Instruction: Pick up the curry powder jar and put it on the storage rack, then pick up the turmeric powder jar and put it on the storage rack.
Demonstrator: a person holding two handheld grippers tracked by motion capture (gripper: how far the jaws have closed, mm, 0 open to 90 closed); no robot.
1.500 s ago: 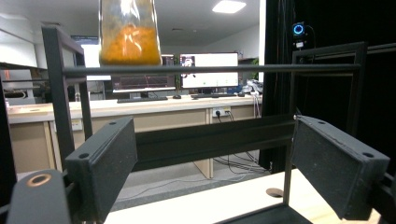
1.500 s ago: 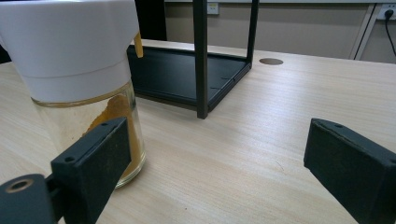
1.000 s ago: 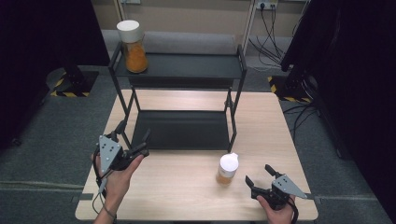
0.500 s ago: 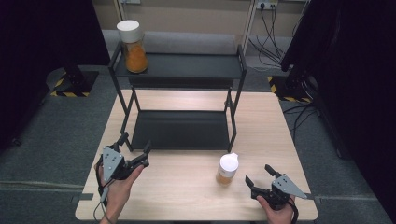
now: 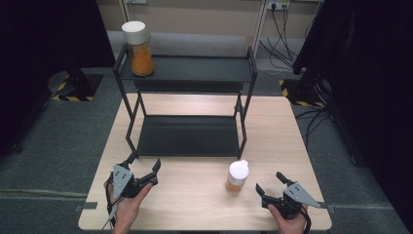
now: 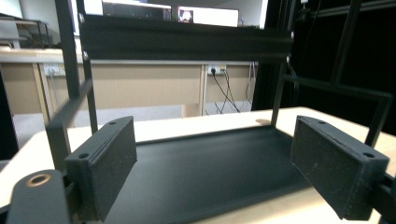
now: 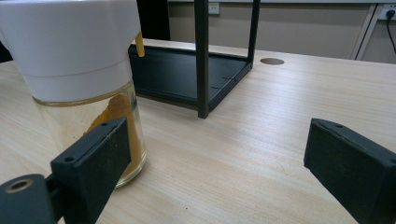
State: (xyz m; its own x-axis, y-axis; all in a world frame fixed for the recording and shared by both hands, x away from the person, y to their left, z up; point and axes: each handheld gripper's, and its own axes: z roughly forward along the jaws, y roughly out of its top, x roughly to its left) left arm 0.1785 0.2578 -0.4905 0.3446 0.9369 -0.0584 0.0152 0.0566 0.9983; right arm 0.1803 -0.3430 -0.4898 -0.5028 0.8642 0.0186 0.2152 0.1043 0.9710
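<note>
A small glass jar [image 5: 237, 177] with a white lid and orange powder stands on the wooden table [image 5: 195, 204], in front of the black two-tier rack [image 5: 190, 135]. My right gripper [image 5: 273, 185] is open just right of it; in the right gripper view the jar [image 7: 88, 93] stands at the left, by the left jaw. My left gripper [image 5: 146, 168] is open near the rack's front left corner, its jaws framing the bottom shelf [image 6: 205, 168]. A taller jar [image 5: 138, 48] of orange powder stands on the rack's top shelf at the left.
The rack takes up the middle and back of the table. Its upright posts [image 7: 201, 56] stand close ahead of my right gripper. Bare wood lies between the two grippers. Dark stands and cables [image 5: 287, 34] sit on the floor beyond the table.
My left gripper has moved down and right, toward the table's front, and now points at the rack's bottom shelf. The right gripper and the small jar have stayed put.
</note>
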